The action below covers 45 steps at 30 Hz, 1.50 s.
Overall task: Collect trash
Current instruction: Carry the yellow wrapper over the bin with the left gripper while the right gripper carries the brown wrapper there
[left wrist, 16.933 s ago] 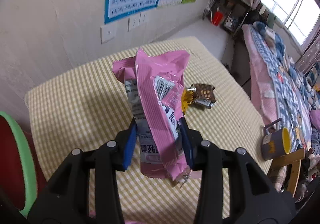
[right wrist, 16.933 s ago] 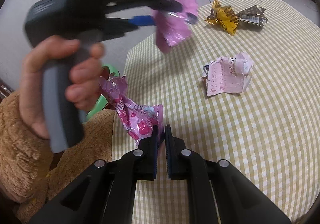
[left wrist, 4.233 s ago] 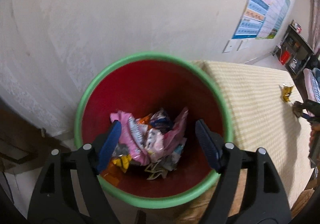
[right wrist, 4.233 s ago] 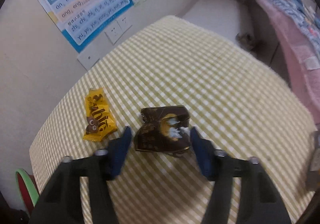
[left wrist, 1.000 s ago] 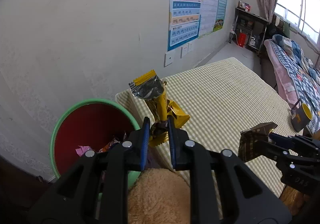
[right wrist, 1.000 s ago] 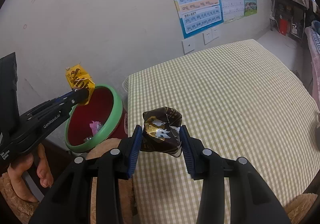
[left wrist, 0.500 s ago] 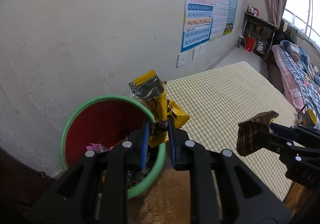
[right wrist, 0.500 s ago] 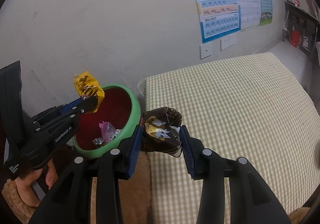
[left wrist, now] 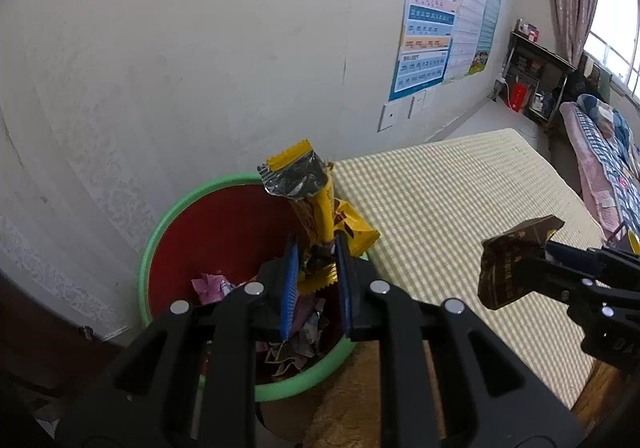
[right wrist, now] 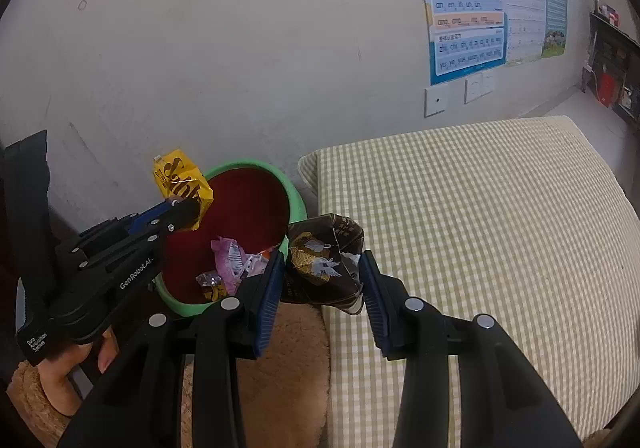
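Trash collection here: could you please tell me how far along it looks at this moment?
Done: several crumpled wrappers already lie in the red bin, and the checked tablecloth shows no litter in view. In hand: the left gripper is shut on a yellow wrapper above the bin; the right gripper is shut on a dark brown wrapper beside the rim. Left: dropping both in.

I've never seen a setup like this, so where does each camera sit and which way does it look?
Left wrist: rides the left gripper, looking down past its yellow wrapper into the green-rimmed bin.
Right wrist: rides the right gripper gripping a dark wrapper; a hand shows.
Shared: bin, both wrappers, checked tablecloth.
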Available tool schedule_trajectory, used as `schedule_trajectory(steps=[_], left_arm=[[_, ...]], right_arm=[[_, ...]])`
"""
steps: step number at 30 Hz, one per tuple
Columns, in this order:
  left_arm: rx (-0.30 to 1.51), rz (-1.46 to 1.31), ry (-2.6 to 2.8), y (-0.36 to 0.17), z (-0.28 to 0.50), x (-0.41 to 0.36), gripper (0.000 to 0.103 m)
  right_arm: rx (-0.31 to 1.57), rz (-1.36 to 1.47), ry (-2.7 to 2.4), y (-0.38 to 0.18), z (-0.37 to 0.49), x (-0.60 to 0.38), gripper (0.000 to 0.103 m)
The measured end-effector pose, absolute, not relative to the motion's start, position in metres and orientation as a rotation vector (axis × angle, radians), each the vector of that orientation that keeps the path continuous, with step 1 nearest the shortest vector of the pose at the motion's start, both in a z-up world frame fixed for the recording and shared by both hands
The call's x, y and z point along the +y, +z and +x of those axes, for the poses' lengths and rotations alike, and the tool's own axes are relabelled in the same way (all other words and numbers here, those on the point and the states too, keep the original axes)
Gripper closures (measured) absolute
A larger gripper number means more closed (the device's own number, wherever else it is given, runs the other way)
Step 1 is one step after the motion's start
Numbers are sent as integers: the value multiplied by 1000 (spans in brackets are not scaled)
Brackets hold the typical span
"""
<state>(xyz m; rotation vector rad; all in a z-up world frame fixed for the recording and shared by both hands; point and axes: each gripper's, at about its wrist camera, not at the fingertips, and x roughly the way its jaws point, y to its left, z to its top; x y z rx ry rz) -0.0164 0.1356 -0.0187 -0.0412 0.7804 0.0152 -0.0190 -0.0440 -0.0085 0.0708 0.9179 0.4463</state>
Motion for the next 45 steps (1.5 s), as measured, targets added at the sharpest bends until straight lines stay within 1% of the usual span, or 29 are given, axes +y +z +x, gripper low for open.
schedule_trajectory(steps=[26,45], left_arm=[[824,-114,99,-39,-11,178,86],[884,-161,129,-67,-2,202,86]], right_arm=[[950,8,530,-22,6,12,65],[1004,-31,568,-40,23,46,65]])
